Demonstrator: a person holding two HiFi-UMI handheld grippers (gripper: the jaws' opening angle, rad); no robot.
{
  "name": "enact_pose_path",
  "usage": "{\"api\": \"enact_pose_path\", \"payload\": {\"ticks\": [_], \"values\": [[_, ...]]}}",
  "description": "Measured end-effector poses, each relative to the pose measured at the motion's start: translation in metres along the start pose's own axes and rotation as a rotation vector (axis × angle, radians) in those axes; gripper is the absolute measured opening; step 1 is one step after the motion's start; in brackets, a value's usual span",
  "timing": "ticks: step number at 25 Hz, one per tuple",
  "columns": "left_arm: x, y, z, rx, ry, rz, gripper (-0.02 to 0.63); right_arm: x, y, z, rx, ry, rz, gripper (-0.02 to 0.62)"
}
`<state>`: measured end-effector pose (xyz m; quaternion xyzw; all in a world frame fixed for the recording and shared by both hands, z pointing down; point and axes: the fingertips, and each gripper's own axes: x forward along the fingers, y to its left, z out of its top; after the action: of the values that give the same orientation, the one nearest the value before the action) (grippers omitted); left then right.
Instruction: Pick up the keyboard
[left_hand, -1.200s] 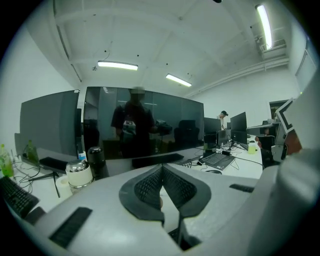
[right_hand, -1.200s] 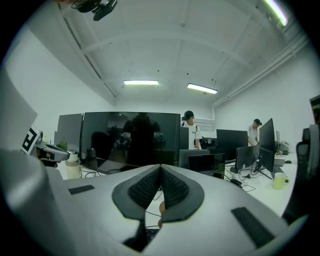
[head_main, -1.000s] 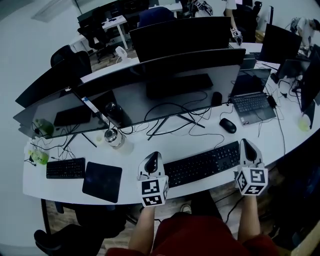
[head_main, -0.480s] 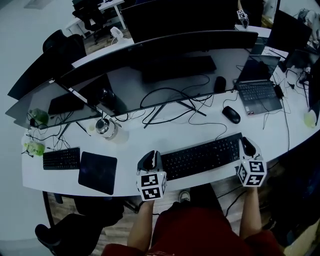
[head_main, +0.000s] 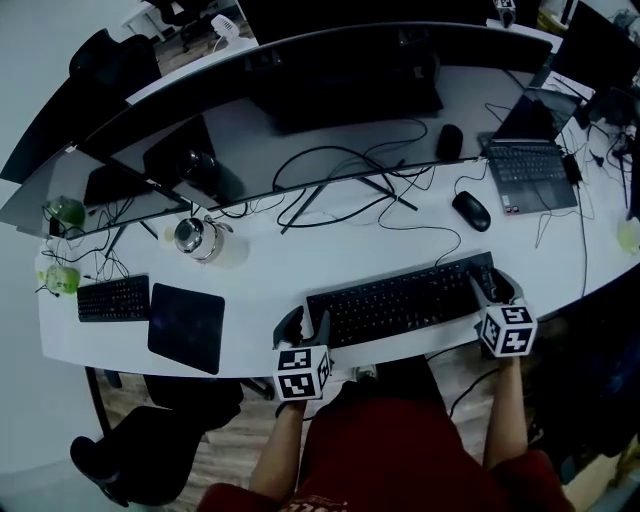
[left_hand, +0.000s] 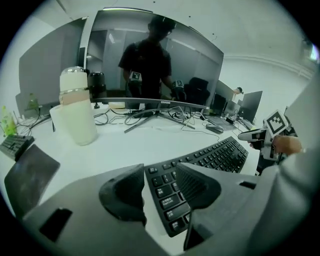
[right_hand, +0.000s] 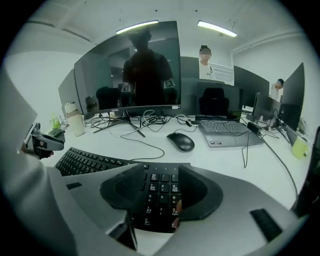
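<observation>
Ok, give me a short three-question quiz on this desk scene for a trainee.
1. What stands between the left tongs' jaws? A) a pen B) the long black keyboard's left end C) nothing
2. True or false: the right tongs straddle the keyboard's number-pad end.
3. Which small thing lies on the white desk beyond the keyboard's right end?
Key: 1 B. 2 True. 3 The black computer mouse. Both tongs are open: their jaws have just been opening, pads not pressing.
</observation>
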<state>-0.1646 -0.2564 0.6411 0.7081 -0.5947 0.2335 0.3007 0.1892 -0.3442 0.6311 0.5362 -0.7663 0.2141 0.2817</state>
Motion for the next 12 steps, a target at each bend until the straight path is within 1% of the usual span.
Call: {"api": "enact_pose_path", "payload": {"ticks": [3, 7, 9, 12], "values": [[0.002, -0.005, -0.015, -0.031, 0.050, -0.028, 0.210, 0.009, -0.002, -0.009, 0.010, 0.052, 0.032, 0.250], [0.004, -0.012, -0.029, -0.079, 0.106, -0.053, 0.251, 0.020, -0.003, -0.022, 0.023, 0.129, 0.088, 0.325], [0.007, -0.014, -0.033, -0.115, 0.120, -0.069, 0.270, 0.025, -0.004, -0.025, 0.021, 0.148, 0.108, 0.350], [0.010, -0.014, -0.038, -0.155, 0.139, -0.080, 0.287, 0.026, -0.005, -0.026, 0.025, 0.153, 0.129, 0.362]]}}
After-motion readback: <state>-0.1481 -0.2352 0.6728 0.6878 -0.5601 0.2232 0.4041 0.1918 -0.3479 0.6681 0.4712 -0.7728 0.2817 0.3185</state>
